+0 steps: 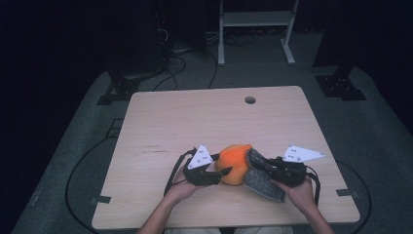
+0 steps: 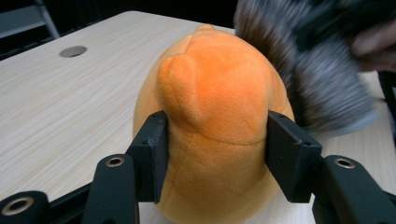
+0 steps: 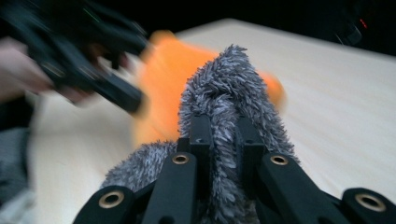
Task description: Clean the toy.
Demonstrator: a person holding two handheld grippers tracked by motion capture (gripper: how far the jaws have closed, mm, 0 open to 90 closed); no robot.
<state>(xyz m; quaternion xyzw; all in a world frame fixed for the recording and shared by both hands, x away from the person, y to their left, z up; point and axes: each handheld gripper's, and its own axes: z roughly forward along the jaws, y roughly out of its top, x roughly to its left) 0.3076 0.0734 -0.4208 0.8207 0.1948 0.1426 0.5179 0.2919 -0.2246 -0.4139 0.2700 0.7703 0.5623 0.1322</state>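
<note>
Grey furry cloth between tongs

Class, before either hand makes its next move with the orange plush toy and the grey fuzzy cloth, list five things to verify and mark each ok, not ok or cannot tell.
1. Left tongs clamp the round orange plush toy on both sides: ok.
2. Right tongs are pinched shut on a fold of the grey fuzzy cloth: ok.
3. Cloth lies against the toy's side, seen in the high view: ok.
4. Toy rests on the light wooden table: cannot tell.
5. Toy stands far from the table's edges: not ok, it is near the person's edge.
</note>
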